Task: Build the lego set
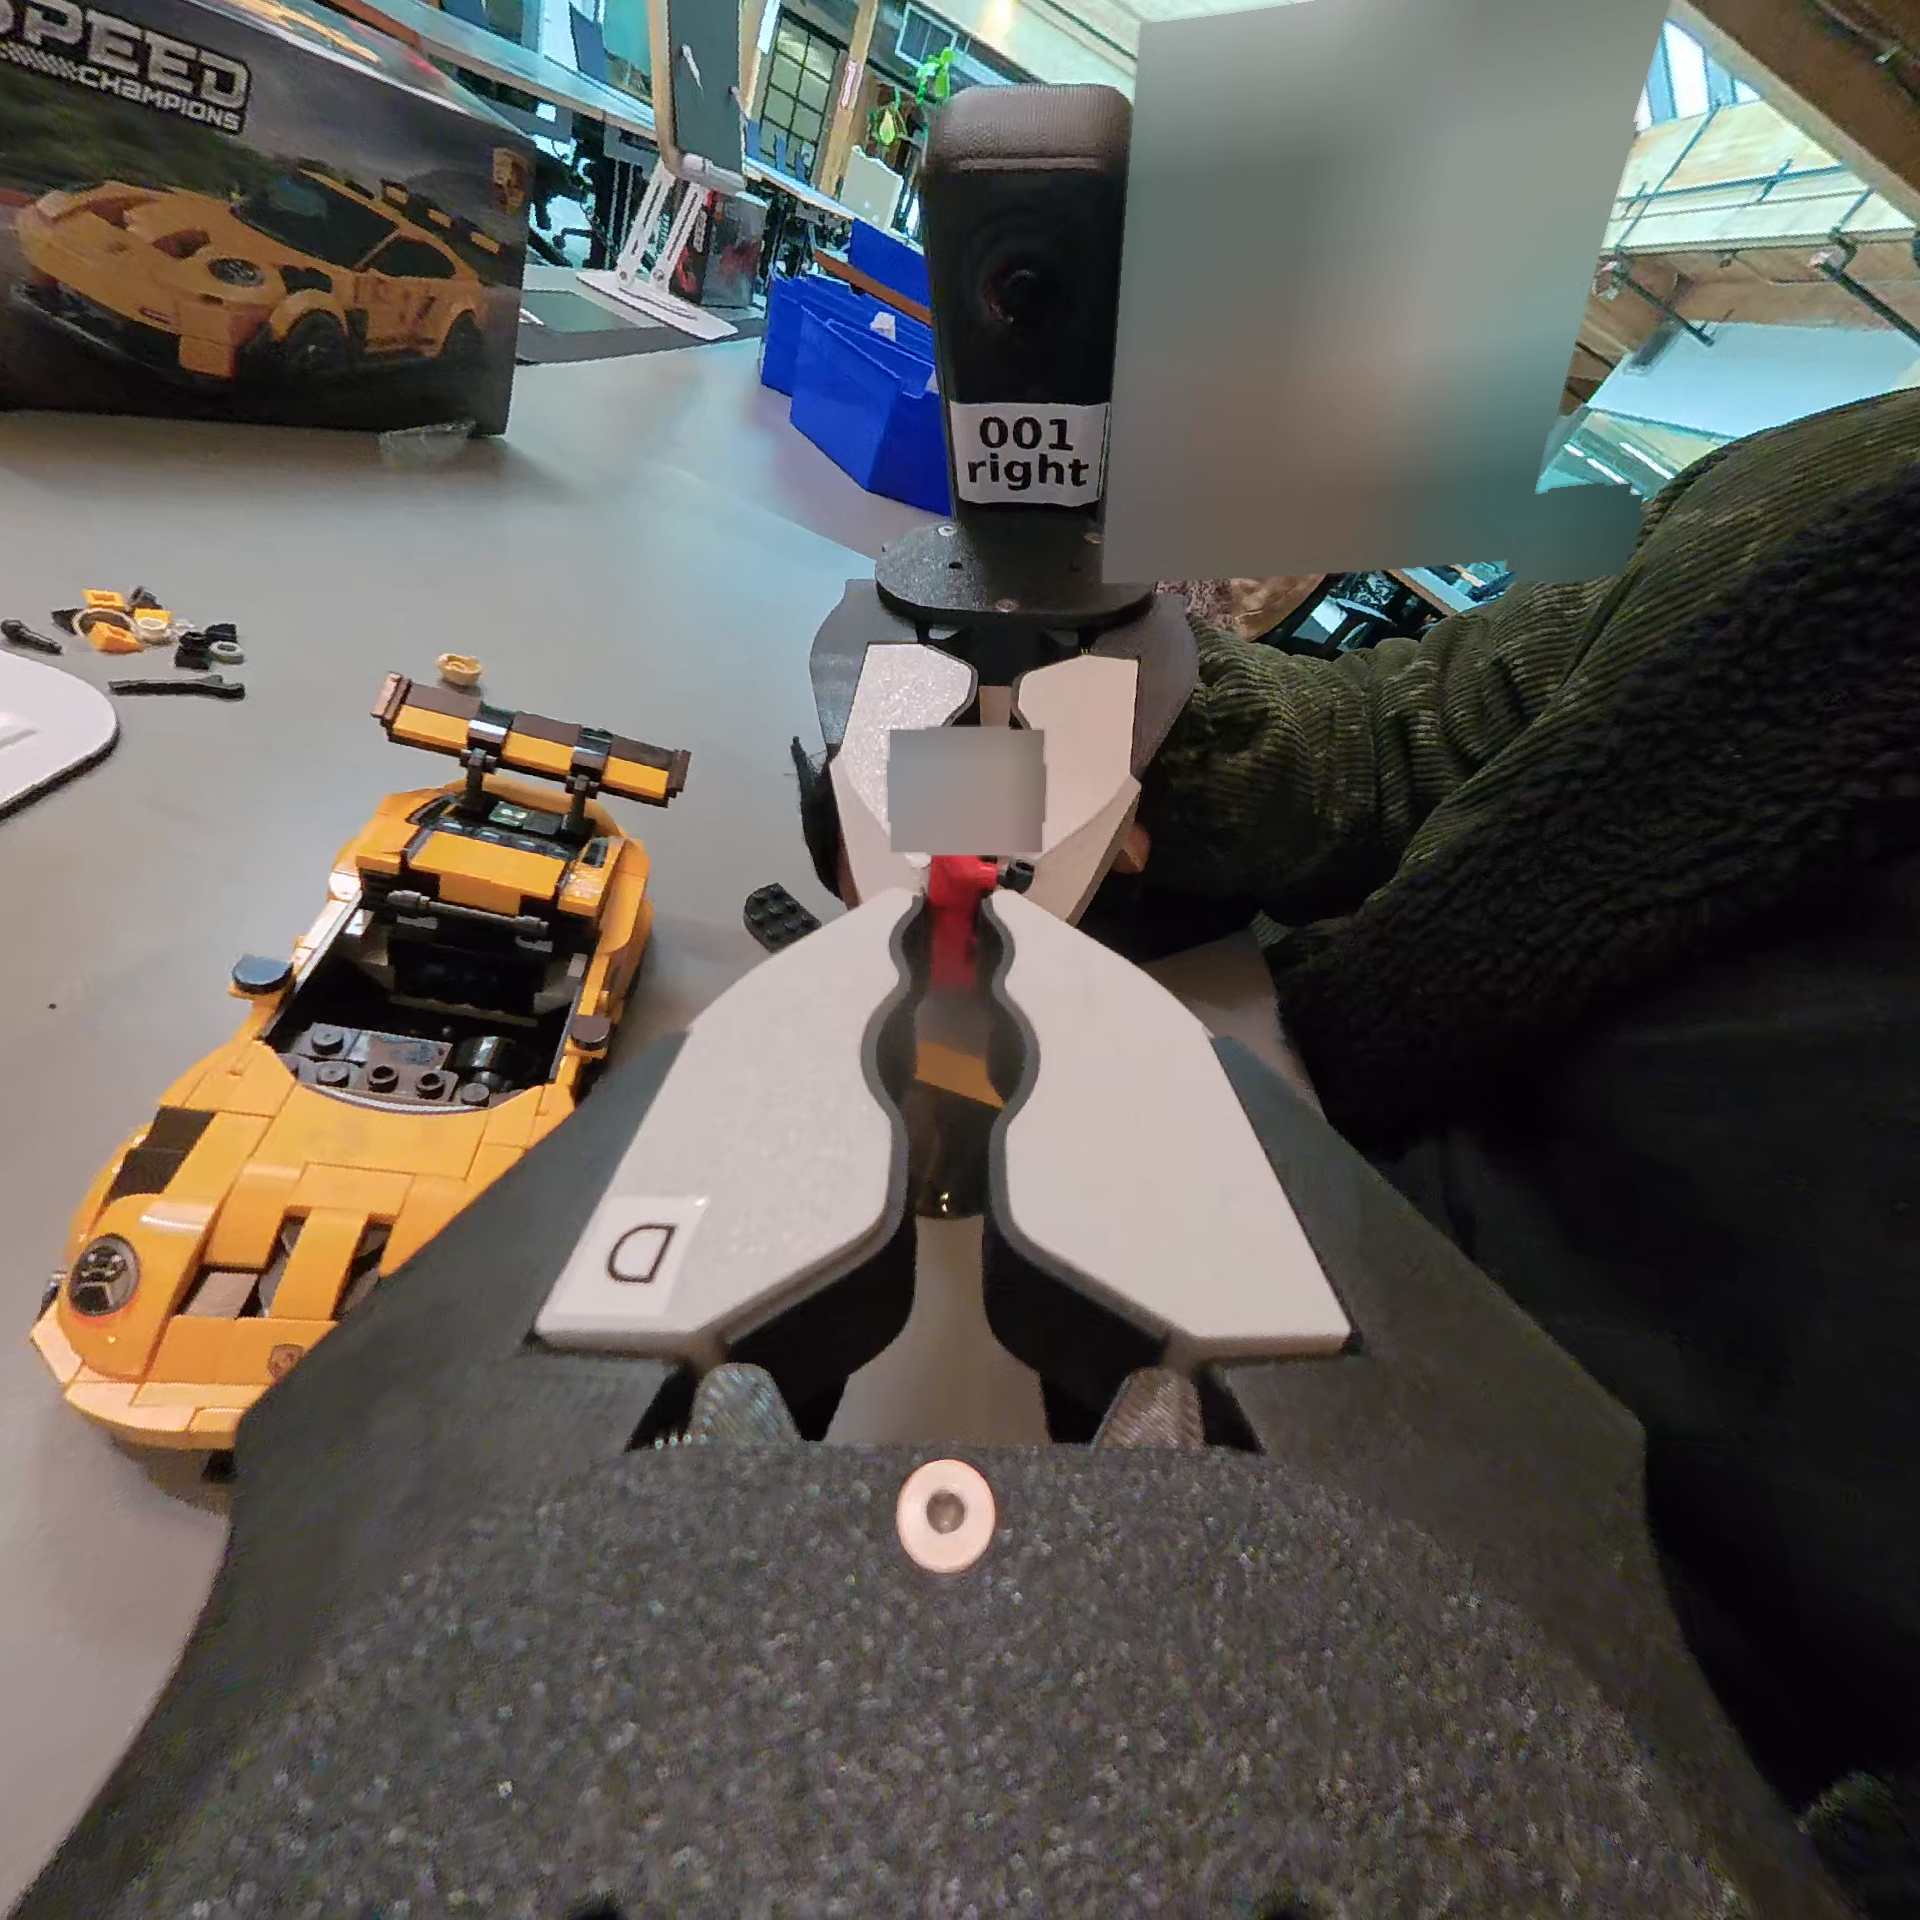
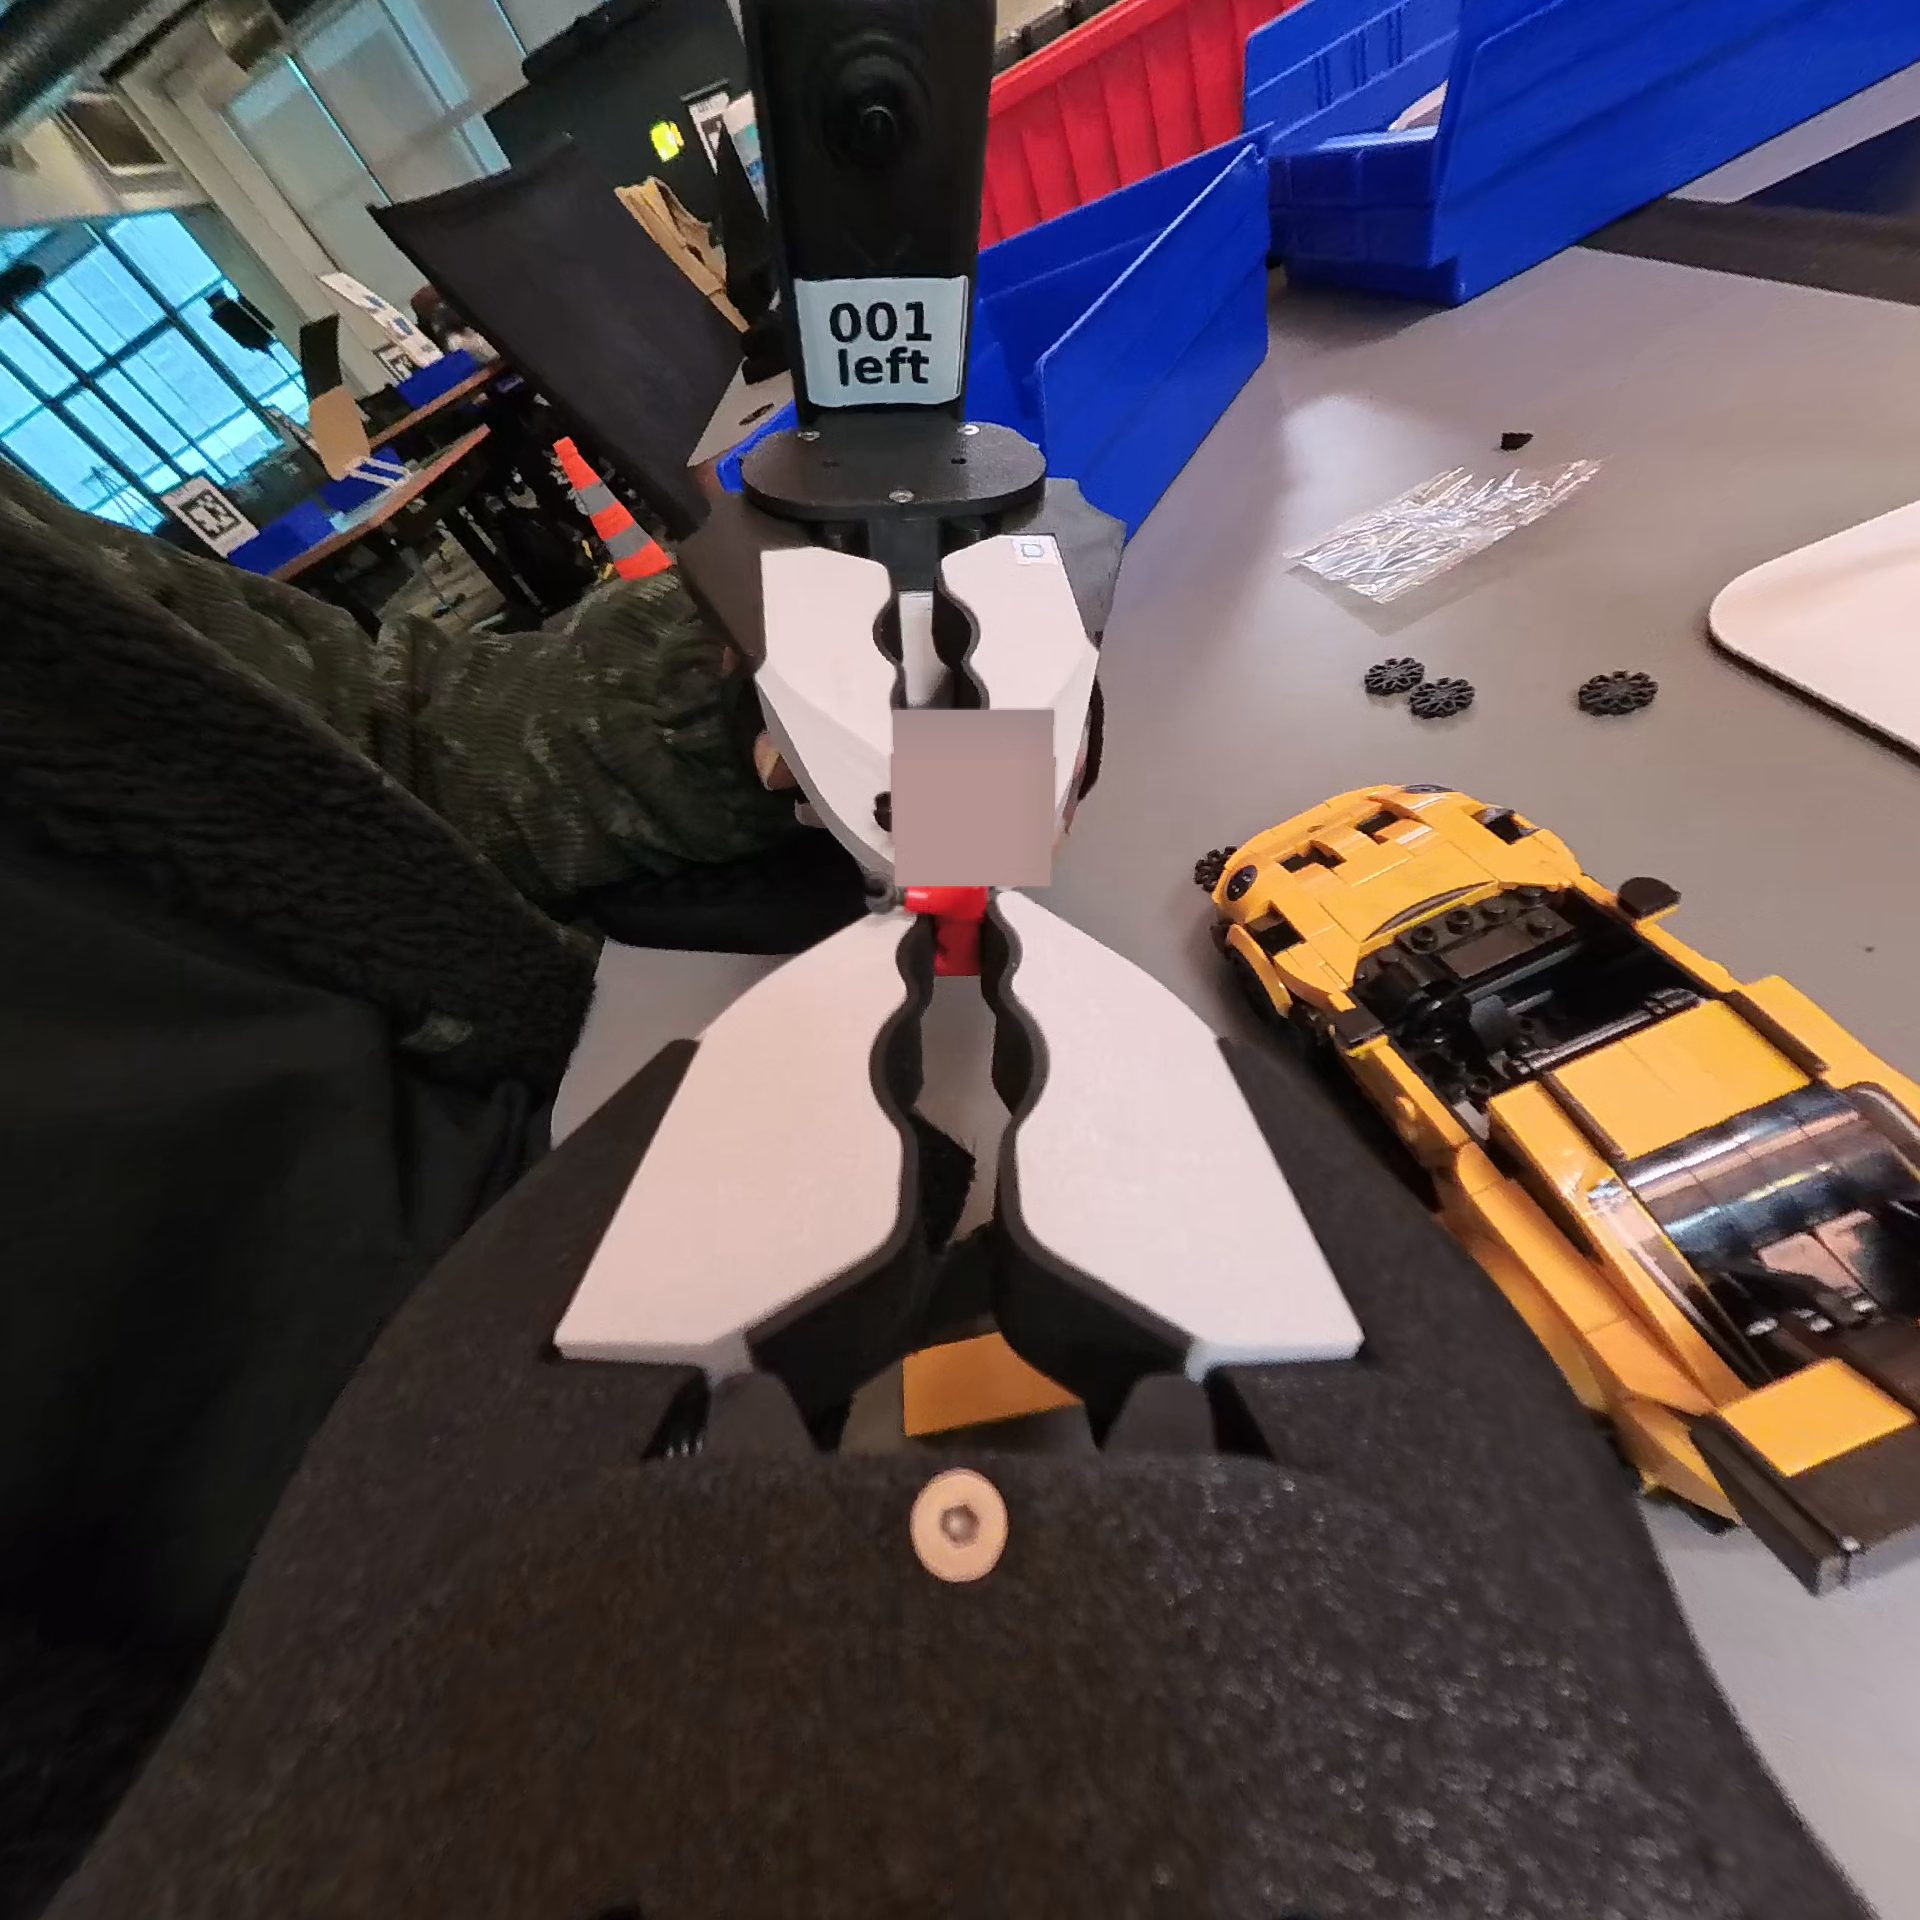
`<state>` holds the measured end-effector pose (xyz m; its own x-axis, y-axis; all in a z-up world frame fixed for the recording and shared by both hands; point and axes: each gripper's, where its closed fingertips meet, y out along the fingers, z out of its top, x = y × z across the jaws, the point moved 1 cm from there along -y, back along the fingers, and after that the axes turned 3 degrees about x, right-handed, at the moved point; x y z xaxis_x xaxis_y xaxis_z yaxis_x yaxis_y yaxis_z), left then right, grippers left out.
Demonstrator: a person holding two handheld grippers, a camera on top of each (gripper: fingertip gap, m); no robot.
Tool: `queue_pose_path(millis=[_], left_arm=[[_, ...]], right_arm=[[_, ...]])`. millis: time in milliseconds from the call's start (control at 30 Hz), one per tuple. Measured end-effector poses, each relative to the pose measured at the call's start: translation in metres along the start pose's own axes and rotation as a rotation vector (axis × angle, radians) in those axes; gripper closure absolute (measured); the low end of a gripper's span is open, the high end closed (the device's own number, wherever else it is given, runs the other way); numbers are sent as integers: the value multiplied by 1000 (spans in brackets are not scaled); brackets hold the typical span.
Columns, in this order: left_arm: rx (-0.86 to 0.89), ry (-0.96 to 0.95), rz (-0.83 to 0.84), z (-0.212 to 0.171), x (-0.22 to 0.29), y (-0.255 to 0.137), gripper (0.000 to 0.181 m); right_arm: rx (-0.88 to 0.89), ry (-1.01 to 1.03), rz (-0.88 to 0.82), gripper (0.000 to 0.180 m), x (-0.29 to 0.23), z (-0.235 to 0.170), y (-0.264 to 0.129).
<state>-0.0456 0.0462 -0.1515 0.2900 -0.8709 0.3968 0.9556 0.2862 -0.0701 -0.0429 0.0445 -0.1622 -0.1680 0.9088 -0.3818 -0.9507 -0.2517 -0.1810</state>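
Tip to tip above the desk (image 1: 623, 540), left tongs (image 1: 948, 914) and right tongs (image 2: 951, 925) both clamp a small red piece (image 1: 951, 925); keep alignment, press gently. Yellow car (image 1: 353, 1060) waits at nine o'clock.

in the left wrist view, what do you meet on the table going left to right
pile of loose lego pieces → yellow lego car → black plate → red piece held between the two grippers → person's dark green sleeve
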Motion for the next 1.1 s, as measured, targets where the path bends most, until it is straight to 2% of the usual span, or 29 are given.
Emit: queue_pose_path(millis=[233, 367, 567, 800, 1100], left_arm=[[5, -45, -54, 2, 5, -1, 173], [30, -102, -76, 6, 4, -5, 173], [-4, -258, -208, -2, 15, -2, 173], [-93, -302, -356, -14, 40, 7, 173], [-263, -299, -463, -40, 64, 12, 173]], right_arm=[[-2, -11, 29, 170, -6, 1, 0], [-12, -35, 85, 156, -12, 7, -10], [117, -64, 146, 160, -12, 31, -36], [11, -234, 290, 160, -32, 6, -32], [-79, -312, 427, 164, -56, -13, -35]])
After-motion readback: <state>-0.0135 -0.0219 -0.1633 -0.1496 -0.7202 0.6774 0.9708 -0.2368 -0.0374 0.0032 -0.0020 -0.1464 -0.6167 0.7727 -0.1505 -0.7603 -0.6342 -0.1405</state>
